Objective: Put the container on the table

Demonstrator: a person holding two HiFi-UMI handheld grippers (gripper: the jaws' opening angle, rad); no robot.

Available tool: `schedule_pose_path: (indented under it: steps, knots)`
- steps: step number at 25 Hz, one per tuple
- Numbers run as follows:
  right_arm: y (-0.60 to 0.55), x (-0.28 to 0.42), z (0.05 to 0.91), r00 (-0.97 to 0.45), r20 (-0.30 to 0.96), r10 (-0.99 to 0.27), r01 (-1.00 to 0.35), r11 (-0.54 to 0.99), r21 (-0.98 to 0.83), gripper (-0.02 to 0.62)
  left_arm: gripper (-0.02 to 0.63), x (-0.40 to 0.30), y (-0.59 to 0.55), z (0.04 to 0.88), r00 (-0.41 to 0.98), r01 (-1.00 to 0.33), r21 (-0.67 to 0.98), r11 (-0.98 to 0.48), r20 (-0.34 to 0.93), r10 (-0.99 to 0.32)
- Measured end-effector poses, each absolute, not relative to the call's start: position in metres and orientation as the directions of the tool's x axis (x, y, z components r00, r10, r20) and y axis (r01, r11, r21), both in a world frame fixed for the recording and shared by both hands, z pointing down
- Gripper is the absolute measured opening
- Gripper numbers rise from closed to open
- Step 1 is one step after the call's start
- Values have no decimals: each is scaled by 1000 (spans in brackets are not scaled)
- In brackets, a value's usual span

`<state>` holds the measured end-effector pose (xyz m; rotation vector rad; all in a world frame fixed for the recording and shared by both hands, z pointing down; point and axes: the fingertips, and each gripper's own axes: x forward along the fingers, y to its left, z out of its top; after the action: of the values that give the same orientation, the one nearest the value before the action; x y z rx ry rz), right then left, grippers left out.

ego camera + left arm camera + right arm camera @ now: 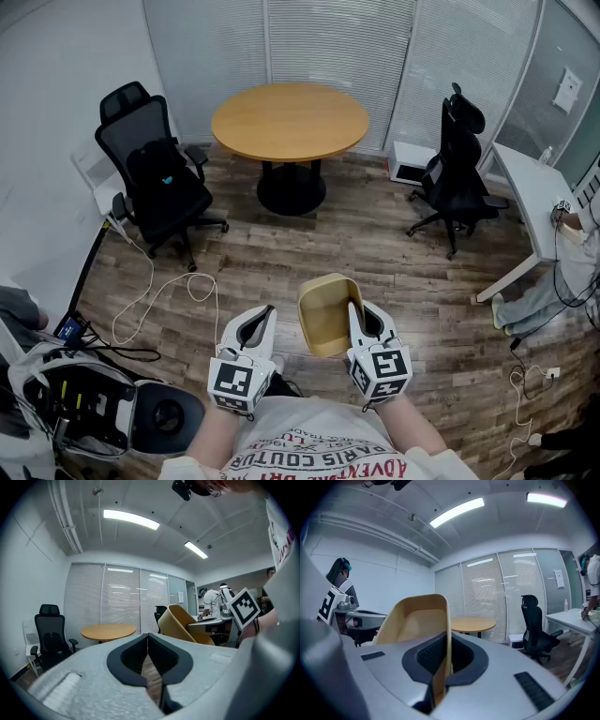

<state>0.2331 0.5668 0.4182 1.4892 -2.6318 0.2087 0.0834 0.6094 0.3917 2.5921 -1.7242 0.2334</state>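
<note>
My right gripper (354, 307) is shut on the right rim of a tan plastic container (326, 312), held in the air in front of the person with its open side tipped up and forward. In the right gripper view the container (417, 625) fills the left centre, its wall pinched between the jaws of the right gripper (446, 641). My left gripper (265, 317) hovers just left of the container, shut and holding nothing; in its own view the left gripper (148, 635) shows closed jaws, the container (180, 624) to its right. The round wooden table (289, 120) stands ahead.
Two black office chairs flank the table, one at the left (155, 178) and one at the right (459, 169). A white desk (530, 202) stands at the right. Cables (164, 300) and gear lie on the wooden floor at the left. Blinds line the far wall.
</note>
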Motion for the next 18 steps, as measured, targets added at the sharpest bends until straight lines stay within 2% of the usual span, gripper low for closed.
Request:
schedule_pose_path:
  steps: [18]
  knots:
    - [553, 259, 440, -484, 210, -849, -875, 471, -113, 11, 12, 103, 592, 406, 383, -918, -44, -395, 166, -909]
